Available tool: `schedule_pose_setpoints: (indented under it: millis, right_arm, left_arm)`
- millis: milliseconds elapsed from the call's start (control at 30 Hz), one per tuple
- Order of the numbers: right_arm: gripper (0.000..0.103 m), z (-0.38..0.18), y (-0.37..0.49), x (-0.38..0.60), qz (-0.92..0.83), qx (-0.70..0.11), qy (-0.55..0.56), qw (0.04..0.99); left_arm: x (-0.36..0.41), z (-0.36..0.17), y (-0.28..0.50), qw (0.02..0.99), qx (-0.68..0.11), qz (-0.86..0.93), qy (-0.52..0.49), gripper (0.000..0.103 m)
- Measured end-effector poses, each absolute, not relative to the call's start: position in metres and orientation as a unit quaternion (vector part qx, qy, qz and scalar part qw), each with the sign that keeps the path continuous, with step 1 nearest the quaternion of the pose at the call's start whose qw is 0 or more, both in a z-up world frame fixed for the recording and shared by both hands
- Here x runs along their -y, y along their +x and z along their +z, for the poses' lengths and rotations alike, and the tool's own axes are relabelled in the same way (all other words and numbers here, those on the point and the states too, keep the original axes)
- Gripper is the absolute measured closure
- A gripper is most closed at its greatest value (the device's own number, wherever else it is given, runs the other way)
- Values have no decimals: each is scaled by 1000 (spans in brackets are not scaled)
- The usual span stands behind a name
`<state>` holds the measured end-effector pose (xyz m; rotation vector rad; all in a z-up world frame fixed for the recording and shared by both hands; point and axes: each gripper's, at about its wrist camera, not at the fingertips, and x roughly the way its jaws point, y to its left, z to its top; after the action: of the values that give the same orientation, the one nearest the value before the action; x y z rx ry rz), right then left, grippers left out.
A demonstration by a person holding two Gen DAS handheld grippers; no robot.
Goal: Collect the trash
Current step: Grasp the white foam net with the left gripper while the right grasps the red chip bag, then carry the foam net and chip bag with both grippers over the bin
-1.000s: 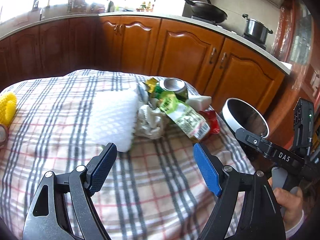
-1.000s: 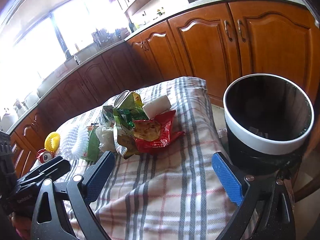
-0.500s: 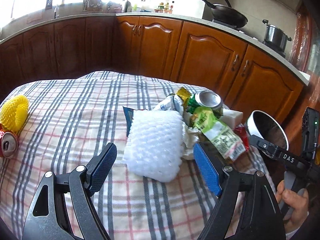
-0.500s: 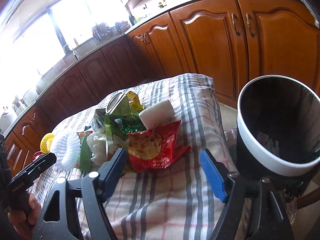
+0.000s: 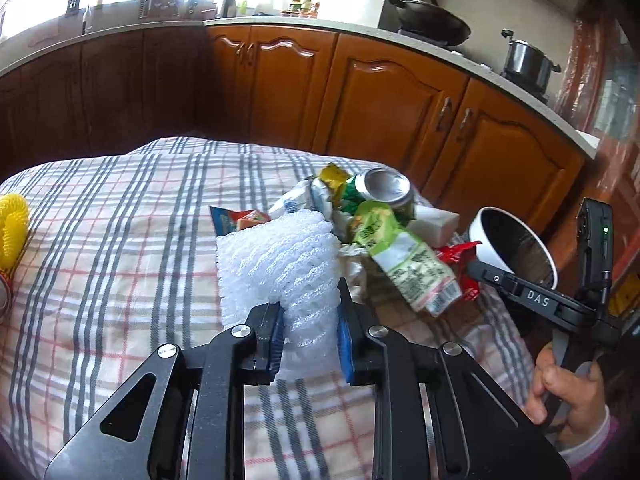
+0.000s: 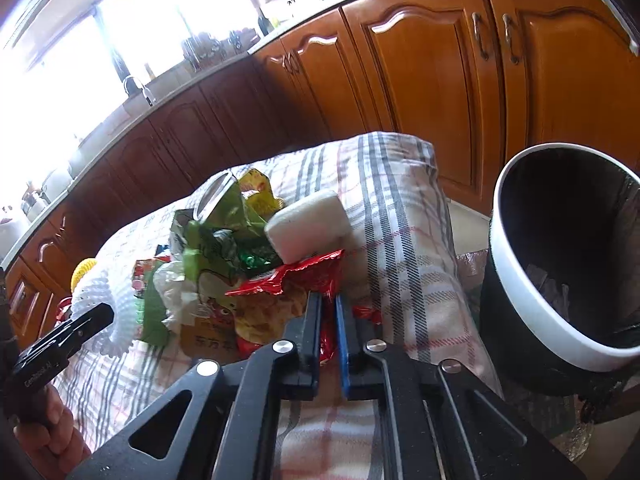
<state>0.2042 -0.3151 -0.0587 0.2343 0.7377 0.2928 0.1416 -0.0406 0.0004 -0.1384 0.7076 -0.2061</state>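
Observation:
A pile of trash lies on the plaid-covered table (image 5: pixel 120 264). My left gripper (image 5: pixel 310 316) is shut on a white foam net sleeve (image 5: pixel 280 256), which also shows in the right wrist view (image 6: pixel 106 304). My right gripper (image 6: pixel 328 312) is shut on the edge of a red snack wrapper (image 6: pixel 296 280). Behind them lie a green can (image 5: pixel 380 192), a green-and-white wrapper (image 5: pixel 404 264), a white foam block (image 6: pixel 308 224) and crumpled tissue (image 6: pixel 172 288). A black bin with a white rim (image 6: pixel 560 264) stands beside the table on the right and also shows in the left wrist view (image 5: pixel 512 244).
A yellow foam net (image 5: pixel 12 228) and a small can (image 5: pixel 4 296) lie at the table's left edge. Wooden kitchen cabinets (image 5: pixel 380 100) run behind the table, with a wok (image 5: pixel 432 20) and a pot (image 5: pixel 528 60) on the counter.
Both grippers moved forward and closed. The left one closed on the white foam net sleeve, the right one on the red snack wrapper.

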Motion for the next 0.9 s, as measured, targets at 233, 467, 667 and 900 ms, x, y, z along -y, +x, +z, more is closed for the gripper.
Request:
schedule_pose_setpoints:
  millis: [233, 467, 667, 900]
  right_arm:
    - [99, -42, 179, 329, 136, -337, 120, 924]
    - [99, -35, 158, 357, 115, -323, 132, 930]
    - [99, -28, 144, 386, 92, -311, 144, 935]
    - [99, -22, 133, 419, 58, -298, 155, 940]
  left_arm:
    - [68, 11, 127, 926, -340, -151, -67, 83]
    - [106, 8, 121, 913, -353, -195, -56, 83]
    - [139, 9, 122, 904, -360, -228, -43, 83]
    - [179, 8, 126, 891, -369, -263, -26, 83]
